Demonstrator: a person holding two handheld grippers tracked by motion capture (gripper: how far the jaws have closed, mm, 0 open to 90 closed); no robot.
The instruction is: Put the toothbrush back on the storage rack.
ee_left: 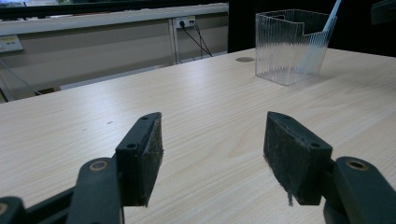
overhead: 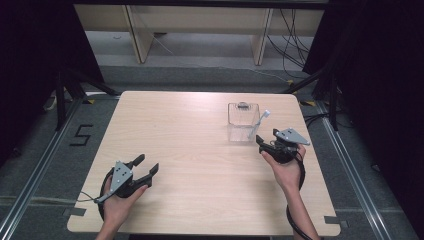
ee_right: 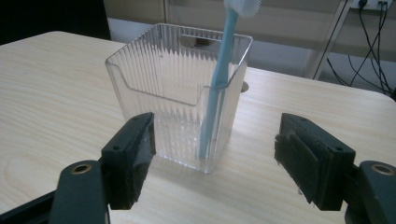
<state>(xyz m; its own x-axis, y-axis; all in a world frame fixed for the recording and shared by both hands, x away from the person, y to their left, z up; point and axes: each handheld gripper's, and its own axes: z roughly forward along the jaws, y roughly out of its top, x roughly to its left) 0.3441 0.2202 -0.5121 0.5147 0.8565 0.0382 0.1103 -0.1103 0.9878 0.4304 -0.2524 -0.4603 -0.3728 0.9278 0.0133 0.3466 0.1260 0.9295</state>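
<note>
Risk: right gripper (ee_right: 212, 161), jaws wide and empty like left gripper (ee_left: 212, 156), could topple the ribbed clear plastic holder (ee_right: 180, 95) with its blue toothbrush (ee_right: 219, 79) if nudged.

I see a clear ribbed plastic holder (ee_right: 177, 93) standing upright on the table's far right part. A light blue toothbrush (ee_right: 219, 84) stands inside it, handle down, leaning against the front rim, its white bristle head poking above.

The desk (ee_right: 56, 93) is showing pale, matt wood grain. At the upper centre of the right gripper view, the ribbed holder (ee_right: 159, 79) is gleaming as clear glossy plastic, holding a smooth light-blue plastic toothbrush (ee_right: 219, 79). The right claw (ee_right: 219, 163) is showing matt black plastic, its pads (ee_right: 299, 163) rough.
</note>
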